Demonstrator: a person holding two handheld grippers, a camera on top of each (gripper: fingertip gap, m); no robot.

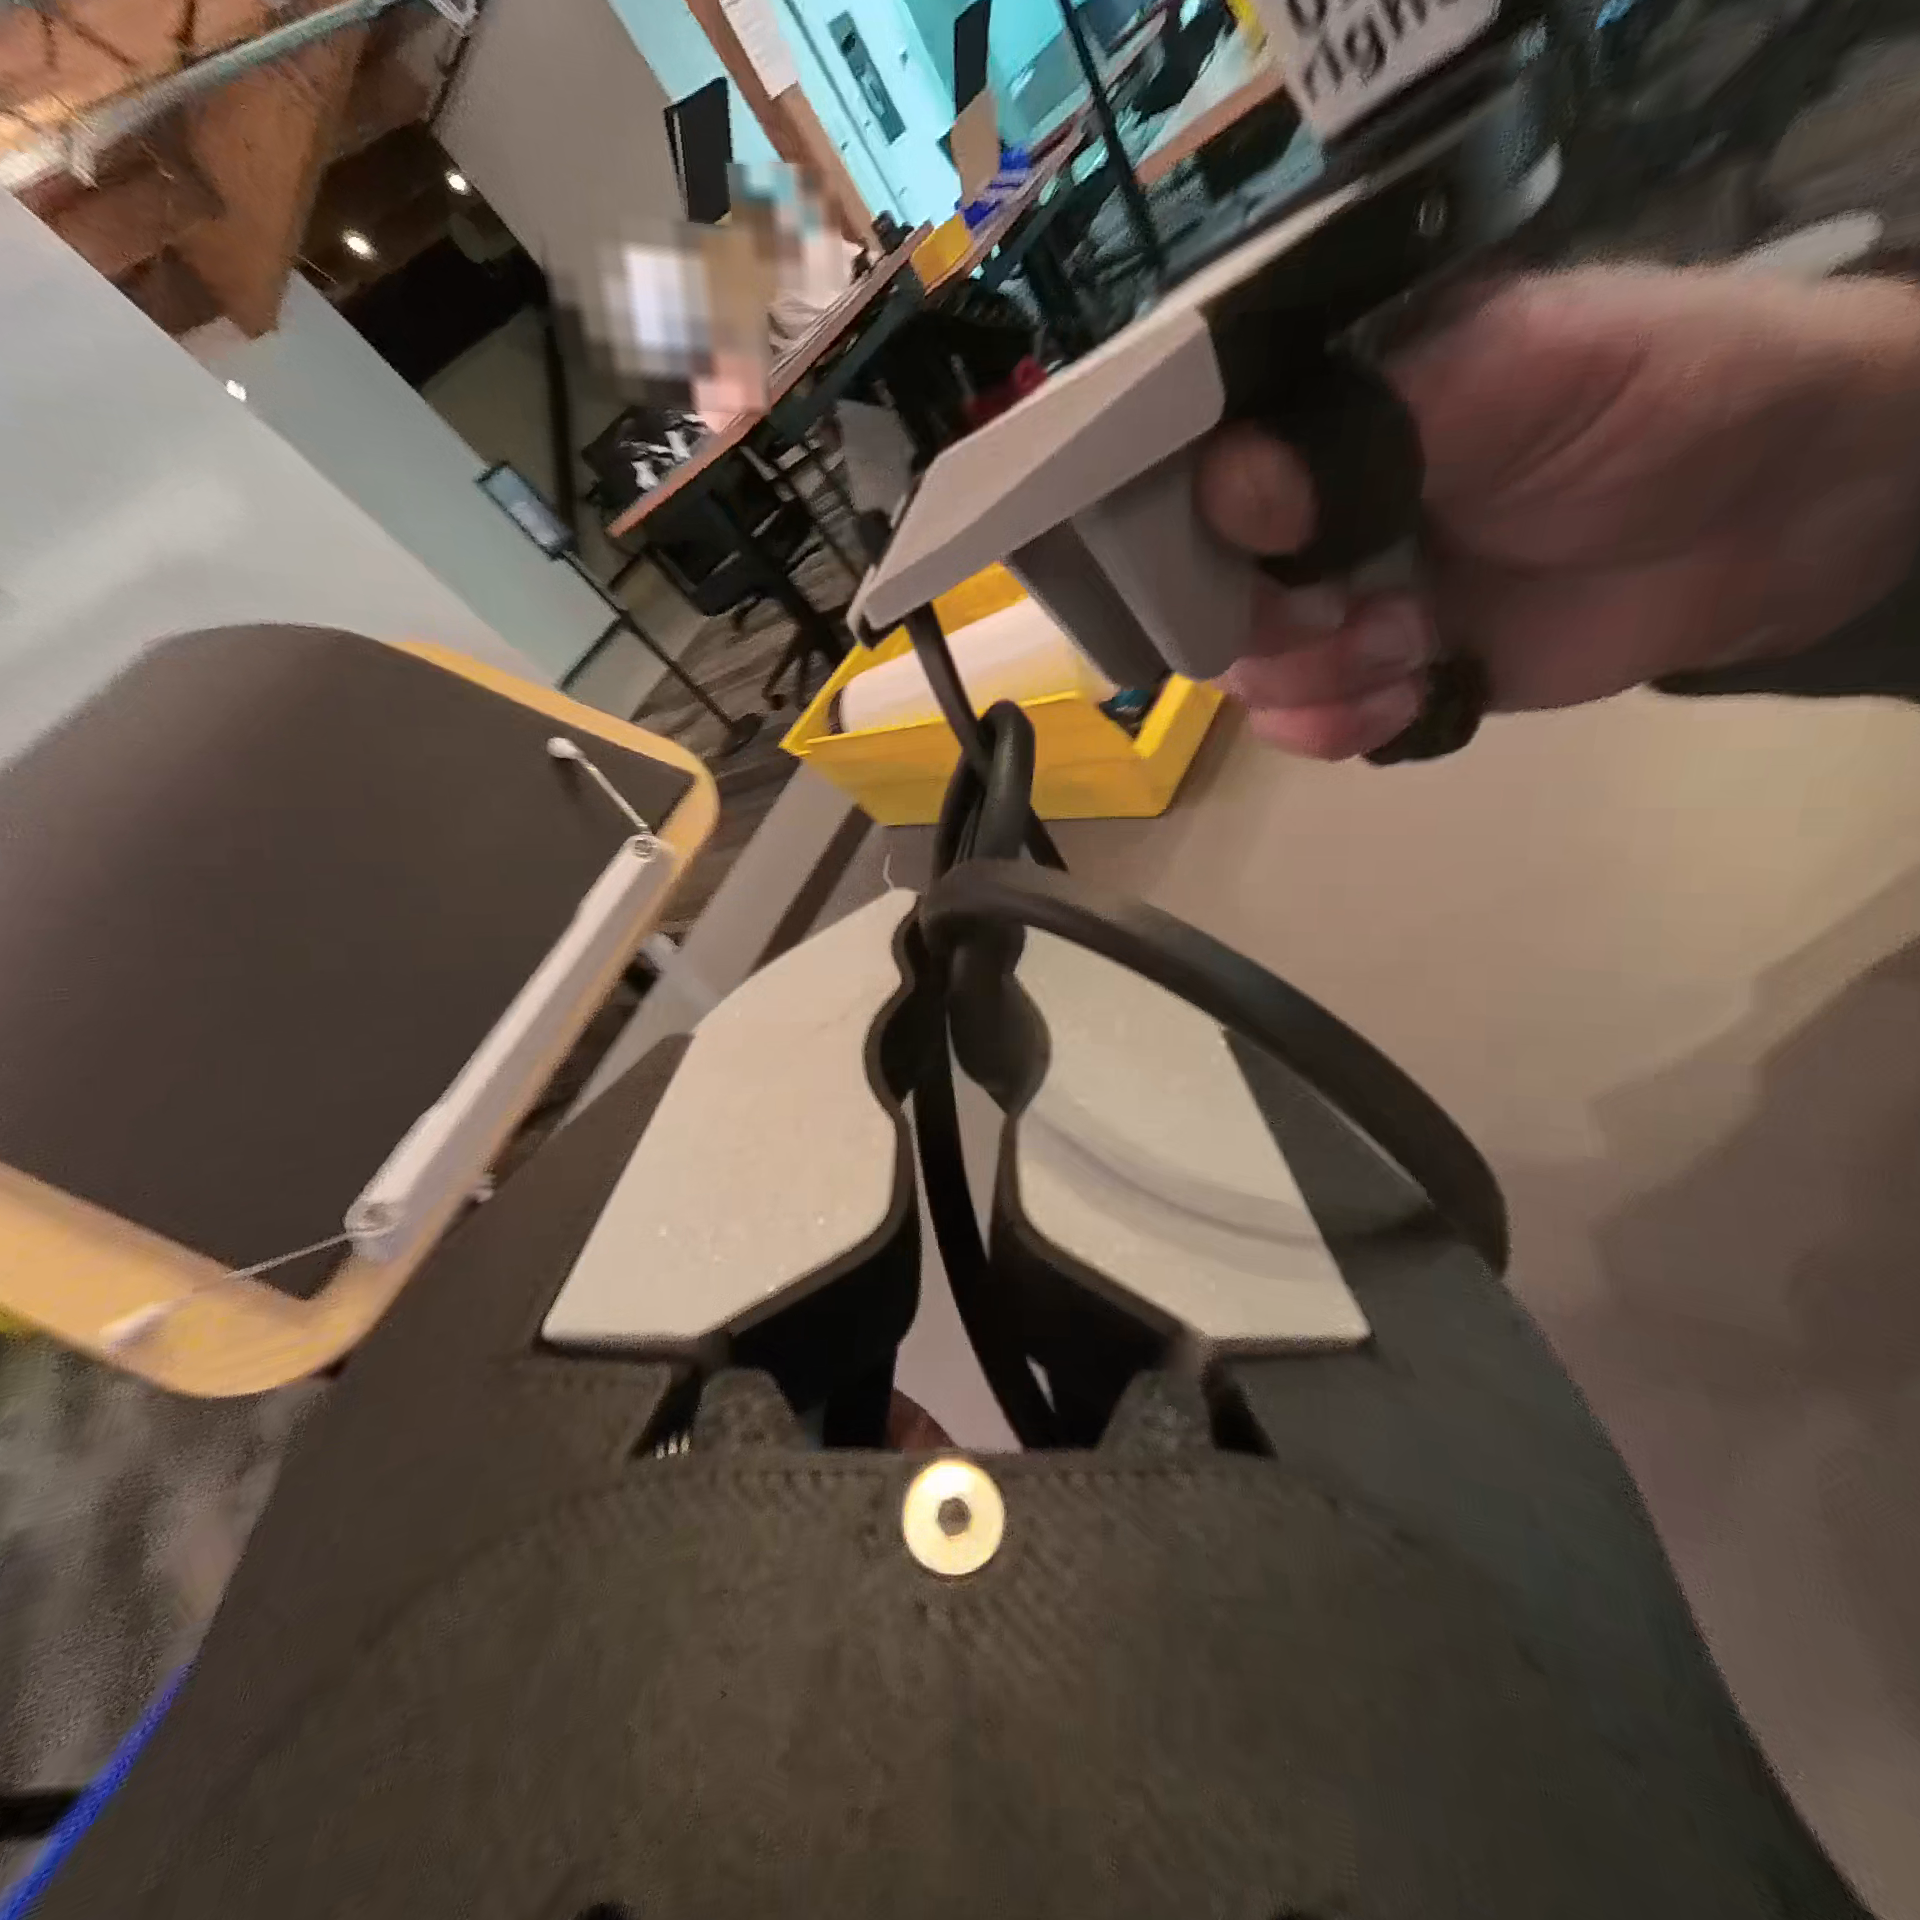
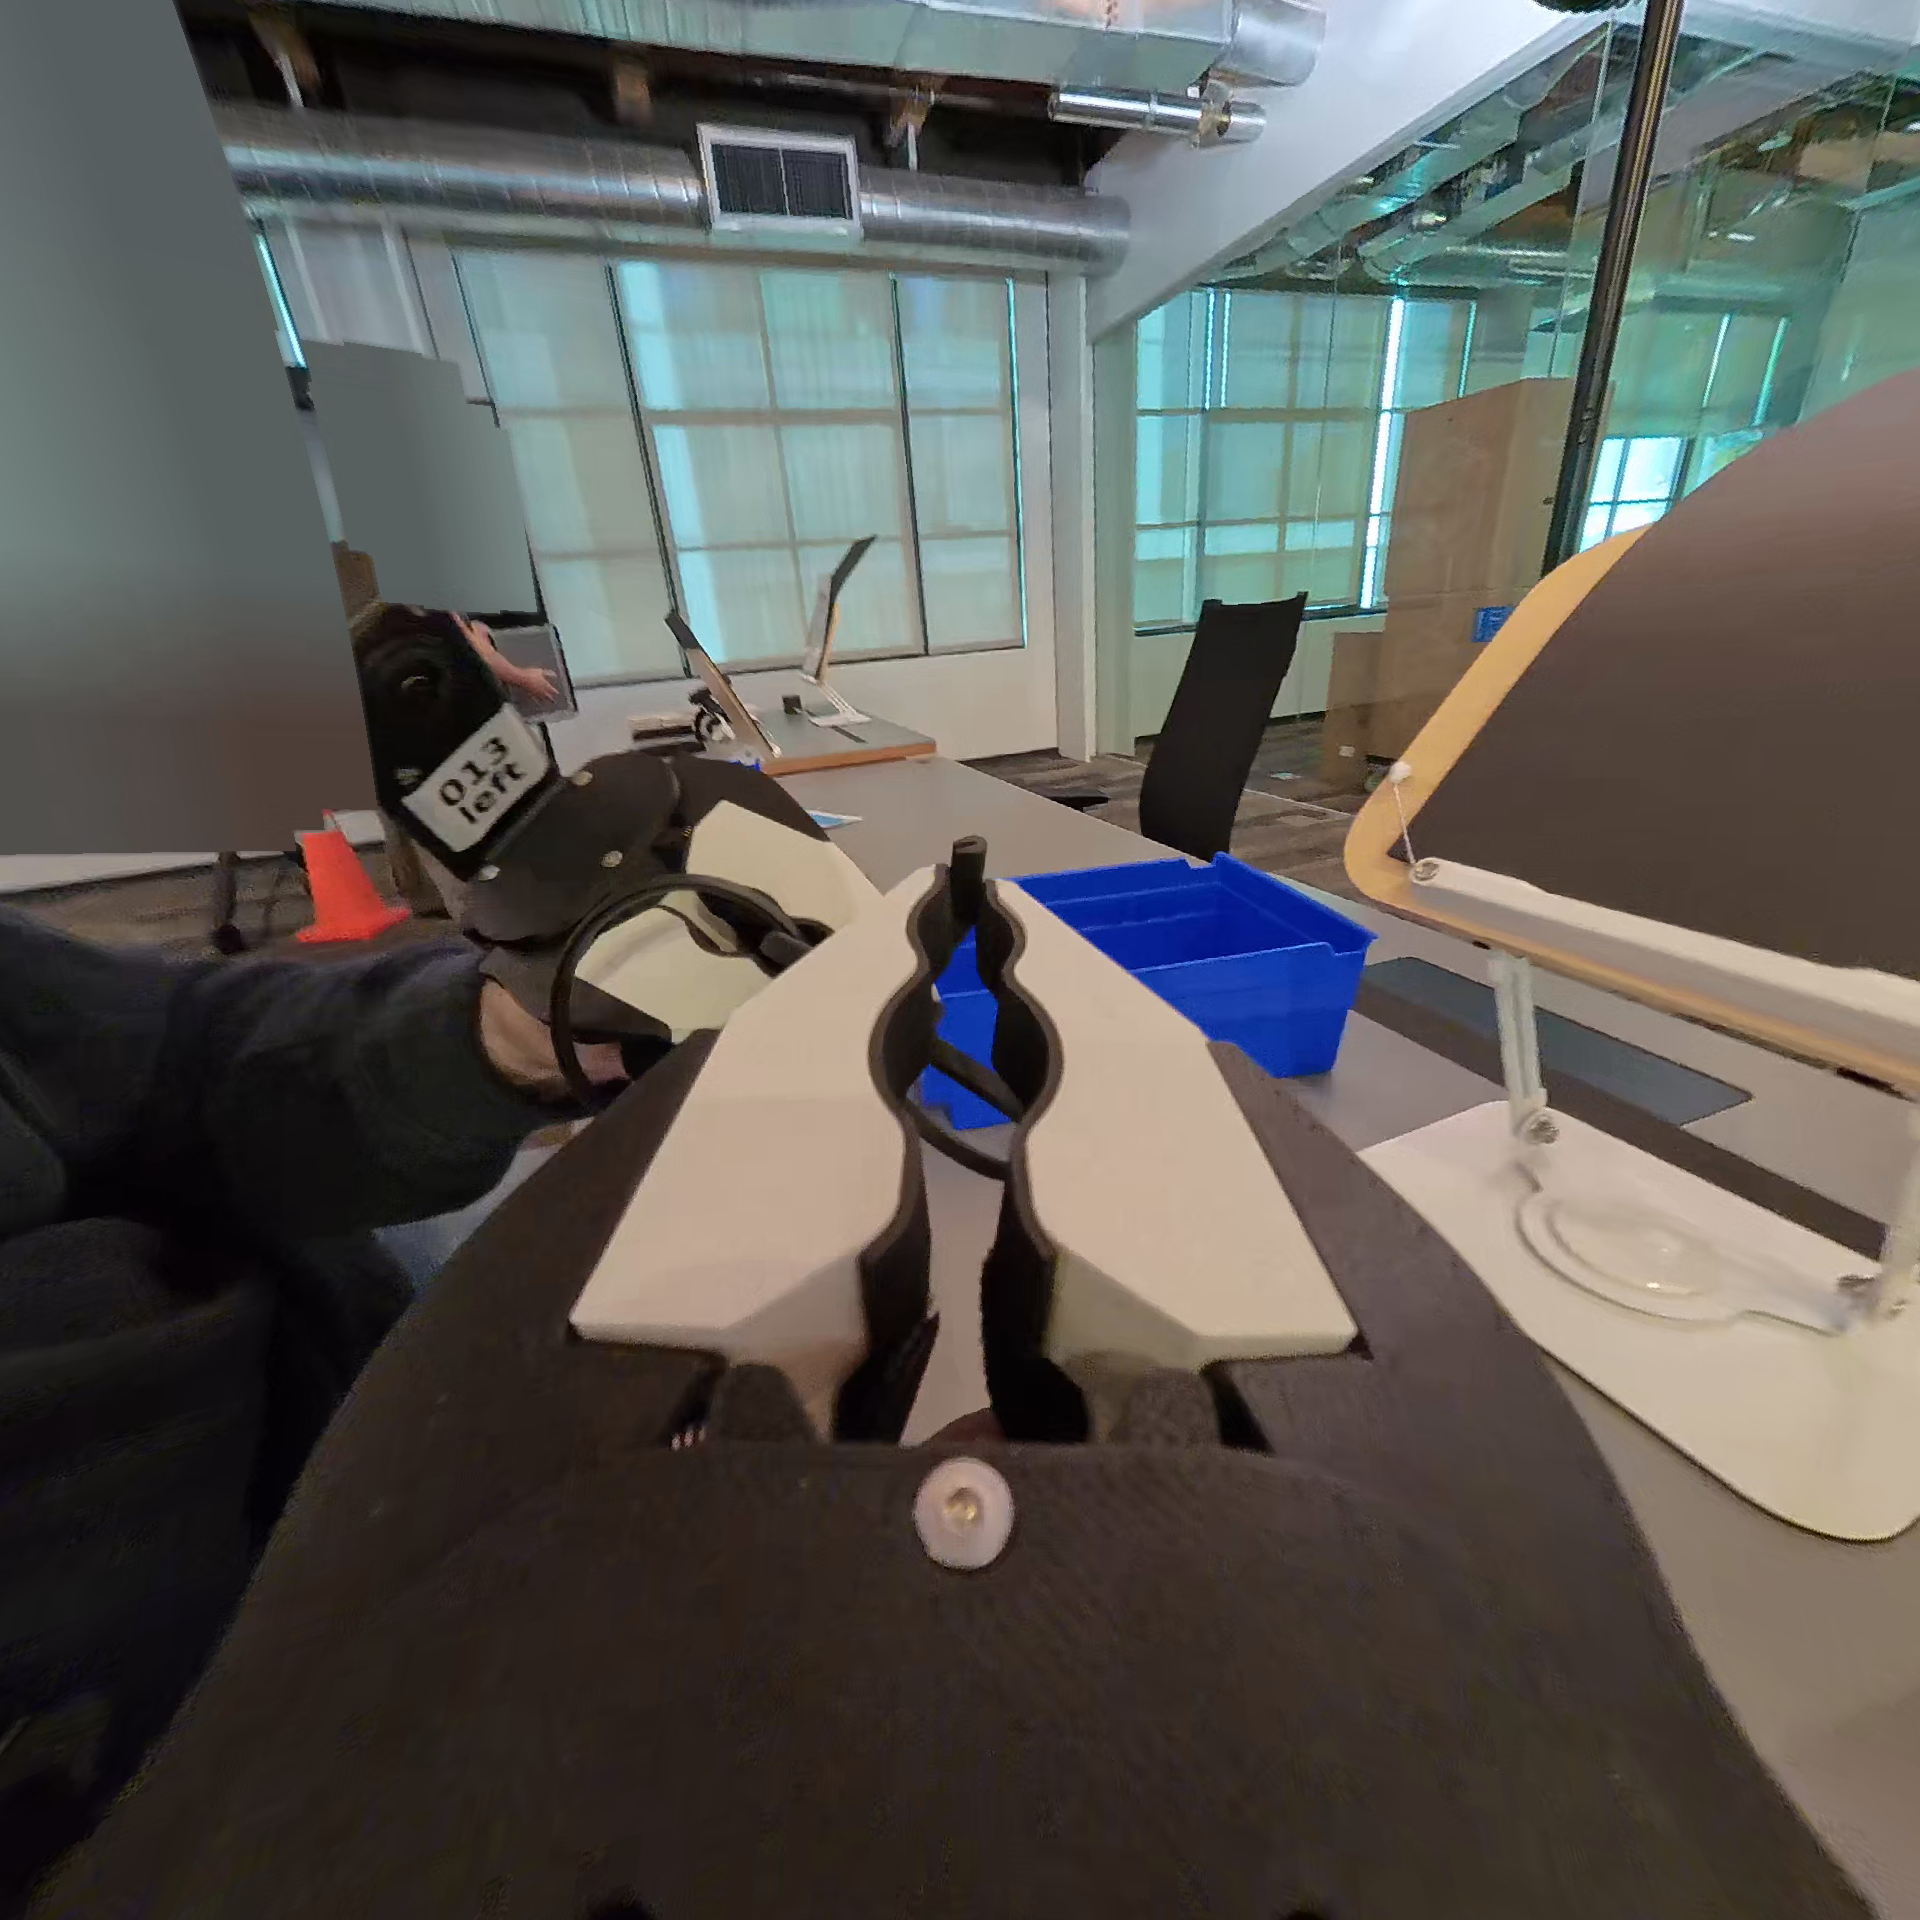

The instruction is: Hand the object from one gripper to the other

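While both grippers pinch black cable (image 1: 1226, 966) | yellow bin (image 1: 1039, 769) behind | blue bin (image 2: 1226, 966) ahead

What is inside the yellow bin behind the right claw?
In the left wrist view, the yellow bin holds a white roll-like thing. The right claw, shut on the black cable, covers the rest of the inside.
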